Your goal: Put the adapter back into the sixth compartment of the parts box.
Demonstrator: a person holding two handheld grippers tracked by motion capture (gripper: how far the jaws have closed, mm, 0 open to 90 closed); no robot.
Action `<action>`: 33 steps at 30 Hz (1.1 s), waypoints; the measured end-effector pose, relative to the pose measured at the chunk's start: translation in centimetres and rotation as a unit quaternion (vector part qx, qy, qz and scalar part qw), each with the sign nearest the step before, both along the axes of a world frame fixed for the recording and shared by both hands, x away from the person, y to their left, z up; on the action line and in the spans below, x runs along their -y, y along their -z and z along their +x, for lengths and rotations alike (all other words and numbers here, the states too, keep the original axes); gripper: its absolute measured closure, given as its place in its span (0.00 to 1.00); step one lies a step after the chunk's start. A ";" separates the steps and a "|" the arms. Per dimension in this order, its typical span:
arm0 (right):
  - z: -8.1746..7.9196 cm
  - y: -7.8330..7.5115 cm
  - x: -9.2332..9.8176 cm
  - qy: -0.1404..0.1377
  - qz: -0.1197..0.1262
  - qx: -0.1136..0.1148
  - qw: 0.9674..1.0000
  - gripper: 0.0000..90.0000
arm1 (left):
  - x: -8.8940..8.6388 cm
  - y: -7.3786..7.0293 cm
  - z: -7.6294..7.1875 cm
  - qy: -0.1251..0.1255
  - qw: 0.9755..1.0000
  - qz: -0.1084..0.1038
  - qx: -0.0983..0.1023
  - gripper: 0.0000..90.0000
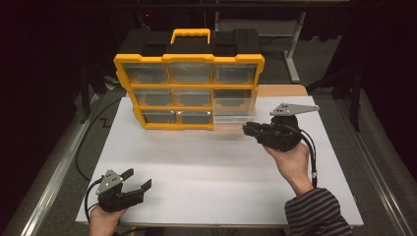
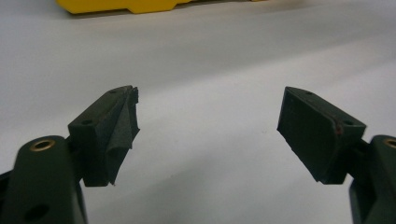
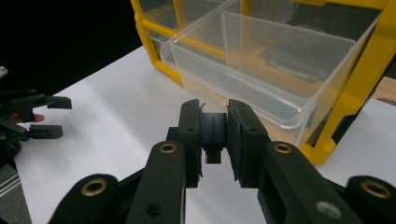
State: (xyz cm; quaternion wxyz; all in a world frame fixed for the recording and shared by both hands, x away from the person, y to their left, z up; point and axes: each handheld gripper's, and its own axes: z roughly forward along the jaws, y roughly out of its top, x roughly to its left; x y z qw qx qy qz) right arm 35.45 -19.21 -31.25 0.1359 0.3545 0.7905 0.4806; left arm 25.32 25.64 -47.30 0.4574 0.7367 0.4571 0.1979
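A yellow organiser case (image 1: 189, 91) with clear drawers stands upright at the back of the white table (image 1: 206, 167). Its bottom-right clear drawer (image 3: 261, 70) is pulled out towards me. My right gripper (image 1: 251, 130) hovers just in front of that drawer, shut on a small black block (image 3: 215, 135) with faint lettering; in the right gripper view the block sits clamped between the jaws. My left gripper (image 1: 137, 182) rests near the table's front left, open with nothing between its pads (image 2: 119, 126).
The yellow case's base (image 2: 126, 5) shows at the top of the left gripper view. A wooden surface (image 1: 282, 90) lies behind the case at right. Dark floor and a metal frame leg (image 1: 293, 49) lie beyond. White tabletop spreads between the two grippers.
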 end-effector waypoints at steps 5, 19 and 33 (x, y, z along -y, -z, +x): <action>0.5 -0.8 -0.3 0.001 -0.005 0.006 1.000 0.85 | 0.0 0.0 0.0 0.001 1.000 0.000 0.000 0.24; 3.2 -2.2 -0.6 0.027 -0.015 0.002 1.000 0.85 | 0.0 0.0 0.0 0.001 1.000 0.000 0.000 0.24; 5.9 -2.2 -1.7 0.051 -0.041 -0.003 0.998 0.85 | 0.0 0.0 0.0 0.004 1.000 0.000 -0.003 0.24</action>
